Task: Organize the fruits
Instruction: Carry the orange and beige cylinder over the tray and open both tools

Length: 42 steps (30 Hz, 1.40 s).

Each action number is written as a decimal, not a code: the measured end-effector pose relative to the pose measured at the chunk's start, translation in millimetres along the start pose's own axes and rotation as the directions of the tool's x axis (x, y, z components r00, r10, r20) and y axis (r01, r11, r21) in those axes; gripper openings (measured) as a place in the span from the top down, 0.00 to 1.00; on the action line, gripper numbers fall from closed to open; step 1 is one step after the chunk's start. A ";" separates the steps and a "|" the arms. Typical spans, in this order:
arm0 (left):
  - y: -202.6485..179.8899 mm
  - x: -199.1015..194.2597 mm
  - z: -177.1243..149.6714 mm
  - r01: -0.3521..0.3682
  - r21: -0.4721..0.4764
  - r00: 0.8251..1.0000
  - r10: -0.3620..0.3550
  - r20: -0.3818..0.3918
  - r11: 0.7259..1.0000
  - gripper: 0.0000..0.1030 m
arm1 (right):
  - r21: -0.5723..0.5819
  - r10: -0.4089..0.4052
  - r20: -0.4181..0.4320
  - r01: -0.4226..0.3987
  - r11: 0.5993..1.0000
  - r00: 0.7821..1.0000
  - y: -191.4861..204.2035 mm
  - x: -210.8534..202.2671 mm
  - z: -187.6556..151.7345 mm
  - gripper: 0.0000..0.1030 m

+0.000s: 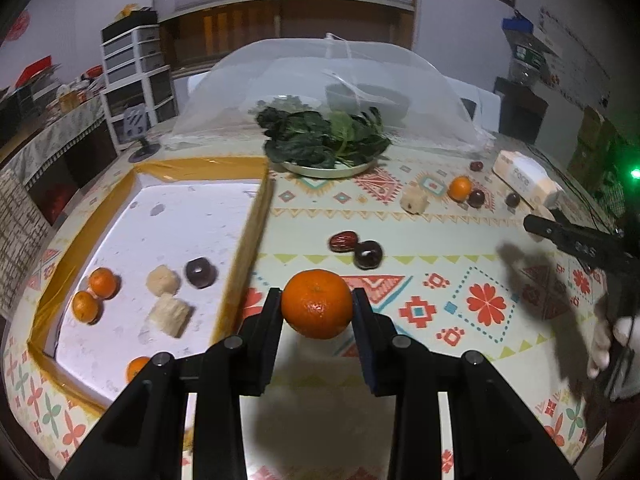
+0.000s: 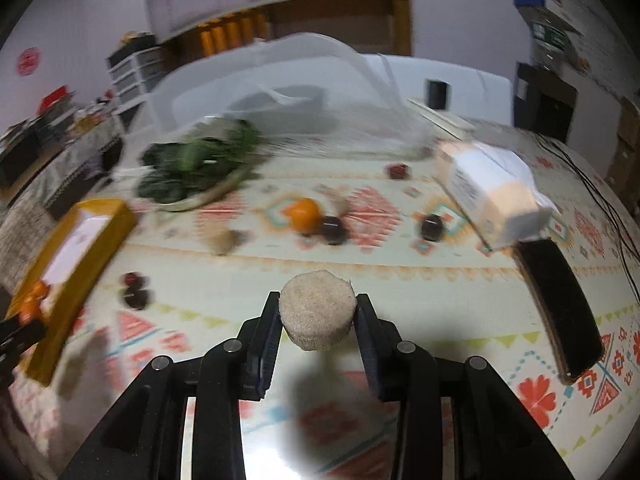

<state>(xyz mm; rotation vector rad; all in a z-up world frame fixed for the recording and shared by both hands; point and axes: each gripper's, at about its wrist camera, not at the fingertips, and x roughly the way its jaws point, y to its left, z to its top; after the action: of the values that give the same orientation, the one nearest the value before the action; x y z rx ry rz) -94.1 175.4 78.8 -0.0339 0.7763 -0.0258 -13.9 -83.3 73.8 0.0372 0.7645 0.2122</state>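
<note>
- Fruits: tangerine clamped between jaws of left tool, lifted off tabletop, shadow under it.
- Right tool clenched on beige round fruit chunk, also off the surface; right view blurred.
- Step, my read: both pieces picked, carry-to-tray leg in hand.
- Tray w/ yellow rim sits just left of left tool; inside already: tangerines, two beige chunks, one dark round fruit.
- Next move calls for: clear the tray's raised near wall, put tangerine by the other tangerines and chunk by the other chunks, then let go low so nothing rolls.
- Still loose on tabletop: red date + dark fruit touching, farther group w/ tangerine, beige chunk, more dark ones.
- Around: plate of greens under mesh cover, tissue pack, dark flat object at right.
- In the way: tray wall; the two tools could crowd each other over the tray.
</note>
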 end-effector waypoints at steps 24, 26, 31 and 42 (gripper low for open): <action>193.0 11.4 -28.3 -0.230 -0.297 0.973 0.212 -0.092 0.927 0.68 | -0.249 0.360 -0.201 -0.403 0.880 0.911 301.0 88.6 24.1 0.62; 197.4 16.3 -29.1 -0.216 -0.304 0.976 0.194 -0.100 0.928 0.68 | -0.254 0.346 -0.218 -0.395 0.883 0.913 310.2 103.7 27.4 0.62; 199.0 18.2 -27.2 -0.188 -0.310 0.981 0.167 -0.094 0.932 0.67 | -0.286 0.308 -0.258 -0.377 0.881 0.916 331.4 134.2 28.7 0.62; 197.5 -8.3 -16.1 -0.189 -0.348 0.980 0.201 -0.003 0.918 0.13 | -0.315 0.329 -0.220 -0.386 0.867 0.918 342.2 124.1 33.6 0.54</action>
<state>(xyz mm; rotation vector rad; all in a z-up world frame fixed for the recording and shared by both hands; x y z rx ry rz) -109.2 372.7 65.2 -0.2924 0.7404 0.3027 35.7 278.1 51.1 -0.1831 0.8660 0.7154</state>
